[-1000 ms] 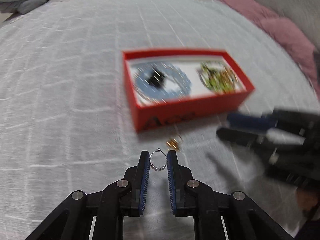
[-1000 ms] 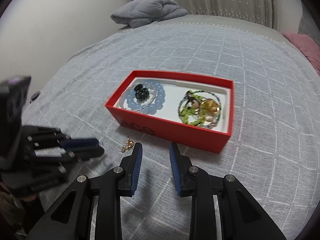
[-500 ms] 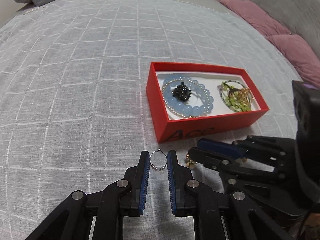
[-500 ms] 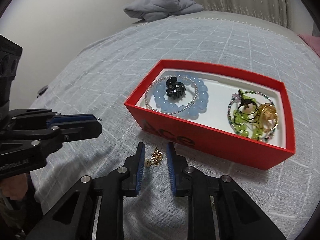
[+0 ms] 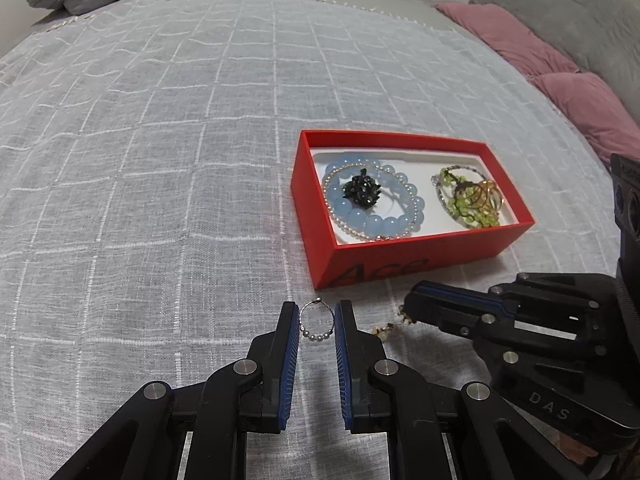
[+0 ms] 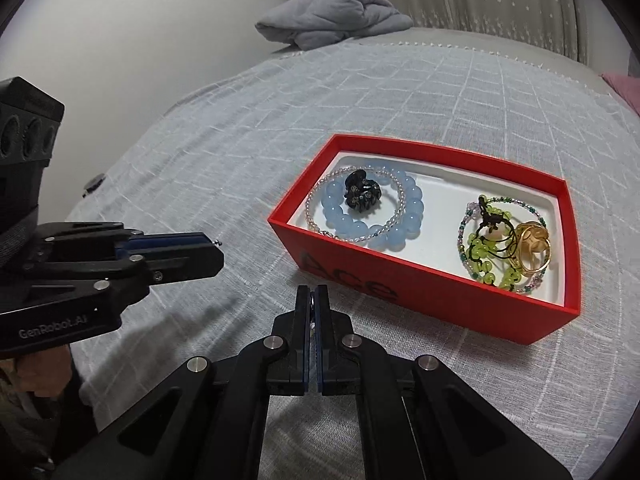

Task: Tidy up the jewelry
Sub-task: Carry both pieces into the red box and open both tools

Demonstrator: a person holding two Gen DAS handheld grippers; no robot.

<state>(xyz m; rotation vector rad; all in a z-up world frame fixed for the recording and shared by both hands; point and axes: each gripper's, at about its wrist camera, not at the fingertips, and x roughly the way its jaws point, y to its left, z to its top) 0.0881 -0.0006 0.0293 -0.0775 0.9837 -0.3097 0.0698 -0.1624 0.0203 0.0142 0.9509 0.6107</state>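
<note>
Bedspread (image 5: 160, 160) in grey checks with a red box (image 5: 400, 256) of jewelry sitting on it, both grippers working just in front of the box.

Box already has a blue bead bracelet (image 5: 372, 220) with a black hair clip (image 5: 362, 191) inside its loop on one side, and a green beaded tangle (image 6: 490, 256) with gold rings (image 6: 532, 248) on the other. Left gripper (image 5: 317, 322) is only narrowly open, pads pinching a little silver beaded ring (image 5: 317, 322) between the tips, held upright. Right gripper (image 6: 313, 300) has clamped all the way shut low over the cloth just beside the box front, on a small gold earring (image 5: 404, 317) that pokes out at its tip in the left view.
</note>
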